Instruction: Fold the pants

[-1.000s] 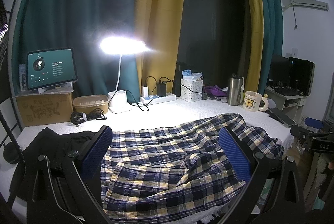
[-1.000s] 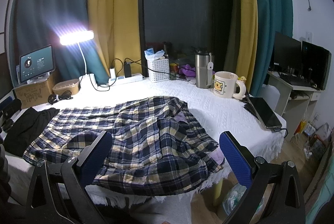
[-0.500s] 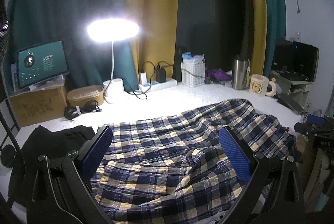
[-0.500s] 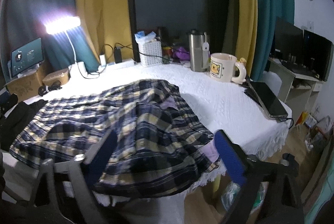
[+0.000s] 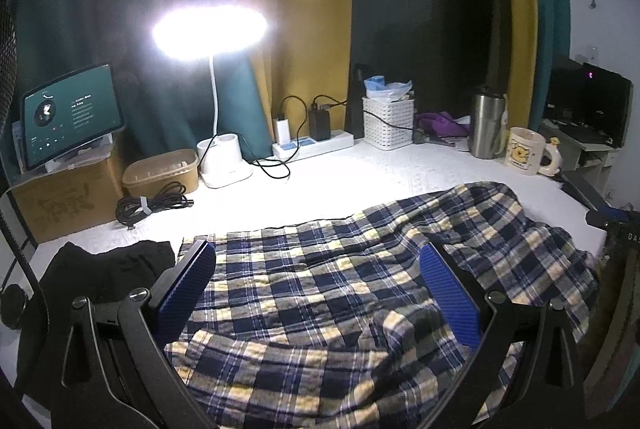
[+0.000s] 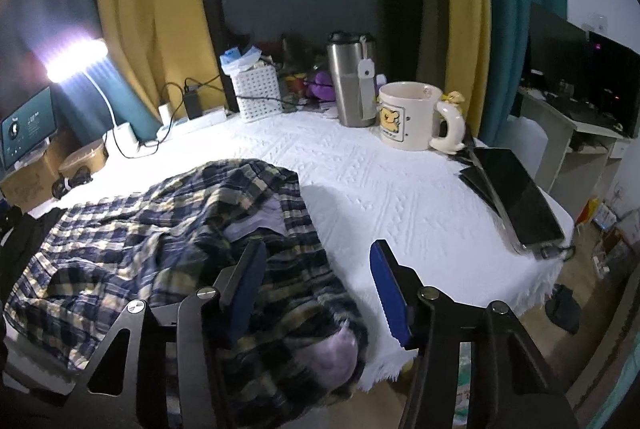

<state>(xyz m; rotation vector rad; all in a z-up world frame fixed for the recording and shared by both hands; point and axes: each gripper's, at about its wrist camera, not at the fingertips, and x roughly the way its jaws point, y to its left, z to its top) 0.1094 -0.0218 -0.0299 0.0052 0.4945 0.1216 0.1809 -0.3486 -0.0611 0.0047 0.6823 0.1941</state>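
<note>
Blue and yellow plaid pants [image 5: 340,293] lie crumpled across the front of the white-covered table [image 5: 360,173]. My left gripper [image 5: 316,293] is open and empty, its blue pads wide apart just above the left part of the pants. In the right wrist view the pants [image 6: 168,229] end at the table's front edge with the purple-lined waist [image 6: 334,357] hanging over it. My right gripper [image 6: 316,289] is open, narrower than before, straddling the waist end; its left pad is low against the fabric.
A black garment [image 5: 100,269] lies at the left end. At the back stand a lit lamp [image 5: 210,29], a tablet [image 5: 72,113] on a box, a power strip [image 5: 312,145], a white basket [image 5: 388,121], a steel tumbler [image 6: 350,81] and a mug [image 6: 412,115]. A laptop [image 6: 516,197] lies at the right edge.
Both grippers have moved forward and down toward the pants. The right gripper swung to the waist end at the table edge and its jaws narrowed partway.
</note>
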